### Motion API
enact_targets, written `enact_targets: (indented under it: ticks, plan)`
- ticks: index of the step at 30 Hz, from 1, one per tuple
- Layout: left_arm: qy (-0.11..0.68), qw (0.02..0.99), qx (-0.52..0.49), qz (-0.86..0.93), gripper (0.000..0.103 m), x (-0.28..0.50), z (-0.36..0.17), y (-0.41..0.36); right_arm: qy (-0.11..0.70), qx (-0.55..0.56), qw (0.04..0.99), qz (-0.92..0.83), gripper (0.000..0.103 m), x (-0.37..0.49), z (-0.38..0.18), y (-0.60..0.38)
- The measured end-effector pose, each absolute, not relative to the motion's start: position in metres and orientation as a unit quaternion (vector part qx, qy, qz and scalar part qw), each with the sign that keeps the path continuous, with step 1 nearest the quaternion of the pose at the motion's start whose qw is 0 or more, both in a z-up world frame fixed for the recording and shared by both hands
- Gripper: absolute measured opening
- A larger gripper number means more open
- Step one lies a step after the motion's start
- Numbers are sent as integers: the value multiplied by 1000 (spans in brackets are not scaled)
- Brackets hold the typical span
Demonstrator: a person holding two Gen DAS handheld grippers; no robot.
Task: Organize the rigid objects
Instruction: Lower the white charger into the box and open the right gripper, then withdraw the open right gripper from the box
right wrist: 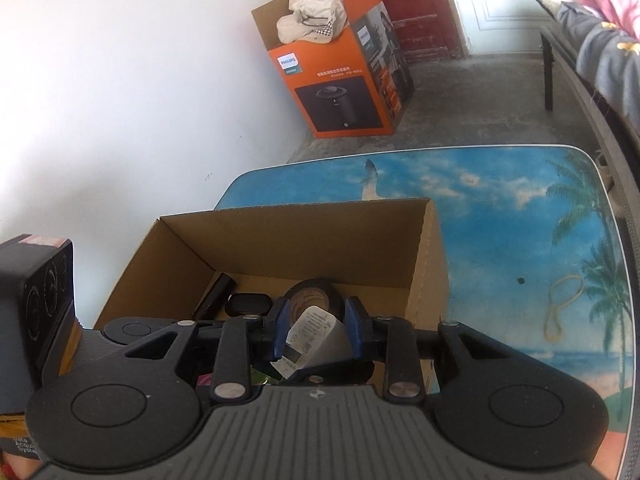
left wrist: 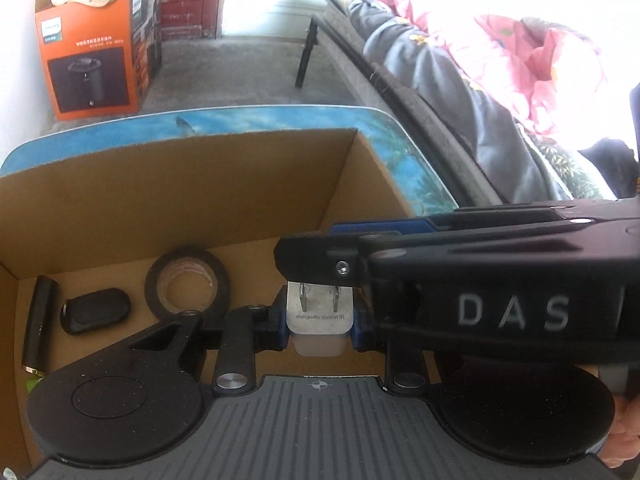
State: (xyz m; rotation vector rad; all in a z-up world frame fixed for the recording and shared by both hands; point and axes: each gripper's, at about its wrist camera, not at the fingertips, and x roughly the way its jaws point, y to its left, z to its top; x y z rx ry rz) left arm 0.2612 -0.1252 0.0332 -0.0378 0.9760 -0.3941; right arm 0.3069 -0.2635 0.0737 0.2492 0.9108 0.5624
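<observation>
The table (right wrist: 500,216), printed with a blue sky, sea and palm trees, carries an open cardboard box (right wrist: 430,264) toward its left side, and that box is where the rigid items are being gathered. Three things already lie on its floor in a row along the far side: a roll of black tape (left wrist: 187,286) to the right, a small black oval case (left wrist: 96,309) in the middle, and a slim black cylinder (left wrist: 37,330) against the left wall, so I judge the sorting well under way. On the table's right part, well apart from the box, a rubber band (right wrist: 563,306) lies loose; it is not rigid and probably stays out. The left gripper (left wrist: 320,322) hangs over the box's near half with its blue pads pressed against both sides of a white charger plug (left wrist: 319,316), prongs pointing away from the camera. The right gripper (right wrist: 317,330) reaches in from the right over the same spot; a white labelled body shows between its blue fingers (right wrist: 353,326), most likely the same charger plug, yet whether those fingers actually press on it I cannot tell. The plug is above the box floor, not yet set down, so placing it beside the tape looks like the step left. A dark box (right wrist: 36,300) at the far left edge may also await sorting.
</observation>
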Motion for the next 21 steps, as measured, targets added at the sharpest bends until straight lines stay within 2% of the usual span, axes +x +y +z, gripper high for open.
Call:
enact_targets:
  ticks: [11,13,17,19,21]
  plan:
    - [481,852,-42,-204,29,266,30,-120,429,121,852,273,33,306,73,-262]
    - [473,857,-40,-202,35,263,33,-119,423,128,854,275,33,303,76,-266]
    - [445,872,-30,-203,56,246,47,-116,401,149,860,279,33,288,90,-277]
    - [426,880,-29,-209,63,231,58,-110,384,163,863,284,33,274,100,-285]
    - [407,886,-31,-221,77,210,72,-100,366,181,865,293,34,255,111,-296]
